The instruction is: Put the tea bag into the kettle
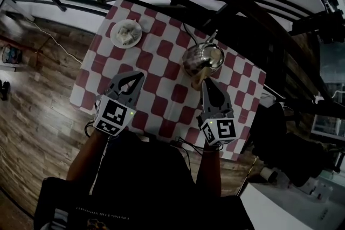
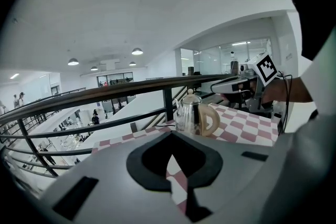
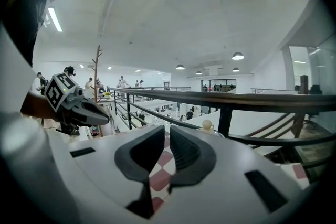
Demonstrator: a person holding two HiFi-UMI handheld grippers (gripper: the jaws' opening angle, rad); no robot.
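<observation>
While left hand-held gripper closed, right hand-held gripper ajar, empty, just behind kettle.

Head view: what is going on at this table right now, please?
A person holds a gripper in each hand over the near edge of the checked tablecloth. The left gripper is shut and empty; the right gripper, jaws slightly apart and empty, points at the kettle, whose lid is on. The tea bags lie untouched on the plate at the far left.
</observation>
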